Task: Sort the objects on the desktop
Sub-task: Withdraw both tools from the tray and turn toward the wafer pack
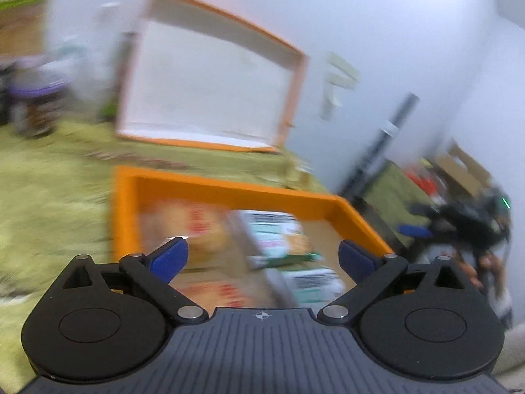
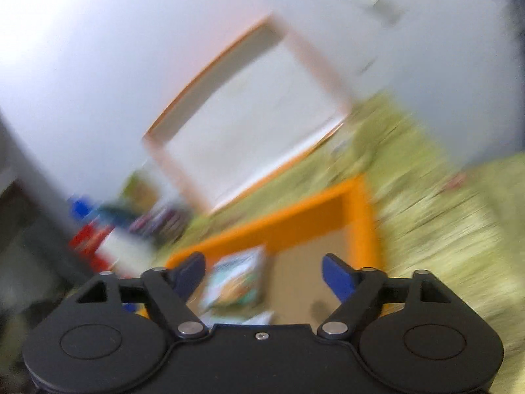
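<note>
Both views are smeared by motion. An orange box [image 1: 229, 193] lies open on the green cloth, and my left gripper [image 1: 264, 257] hovers over it, open, with nothing between its blue pads. Inside lie tan packets [image 1: 203, 229] and a white-green packet [image 1: 279, 236]. In the right wrist view my right gripper [image 2: 264, 275] is open above the same orange box [image 2: 328, 210]. A green-white packet [image 2: 234, 282] lies on the box floor below it, not gripped. The other gripper [image 1: 459, 223] shows blurred at the right of the left wrist view.
The box's orange-edged white lid [image 1: 210, 75] leans against the pale wall behind it, seen also as the lid [image 2: 252, 115] in the right wrist view. Blurred clutter [image 1: 36, 82] stands at the far left. Red, blue and white items [image 2: 98, 233] sit left of the box.
</note>
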Demonstrator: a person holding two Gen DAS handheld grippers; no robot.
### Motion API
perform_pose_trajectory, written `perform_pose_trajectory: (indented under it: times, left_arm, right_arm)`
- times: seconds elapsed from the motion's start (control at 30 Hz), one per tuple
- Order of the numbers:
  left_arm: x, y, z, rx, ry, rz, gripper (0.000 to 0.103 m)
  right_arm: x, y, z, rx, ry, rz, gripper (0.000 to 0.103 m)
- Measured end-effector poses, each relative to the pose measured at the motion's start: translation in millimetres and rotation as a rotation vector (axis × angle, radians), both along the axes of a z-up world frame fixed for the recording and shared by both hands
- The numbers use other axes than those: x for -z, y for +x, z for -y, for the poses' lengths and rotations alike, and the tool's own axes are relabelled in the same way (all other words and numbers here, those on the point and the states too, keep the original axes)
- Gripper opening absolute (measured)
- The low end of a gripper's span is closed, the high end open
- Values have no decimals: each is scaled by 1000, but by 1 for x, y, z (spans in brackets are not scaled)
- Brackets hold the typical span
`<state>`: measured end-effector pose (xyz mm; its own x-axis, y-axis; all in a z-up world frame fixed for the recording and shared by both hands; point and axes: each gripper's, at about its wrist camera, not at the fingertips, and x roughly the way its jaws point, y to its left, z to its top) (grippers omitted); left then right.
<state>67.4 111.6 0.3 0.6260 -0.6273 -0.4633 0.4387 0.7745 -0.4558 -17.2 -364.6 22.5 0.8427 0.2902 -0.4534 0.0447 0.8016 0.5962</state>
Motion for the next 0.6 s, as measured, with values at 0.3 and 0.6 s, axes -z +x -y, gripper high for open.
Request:
perform_pose_trajectory:
  times: [0.3, 0.6]
  left_arm:
    - [3, 0, -23, -86, -26, 6, 100]
    - [30, 3, -38, -127, -82, -77, 101]
  right_arm:
    - [45, 15, 3, 43, 43, -173, 79]
    - [42, 28, -21, -6, -18, -182, 86]
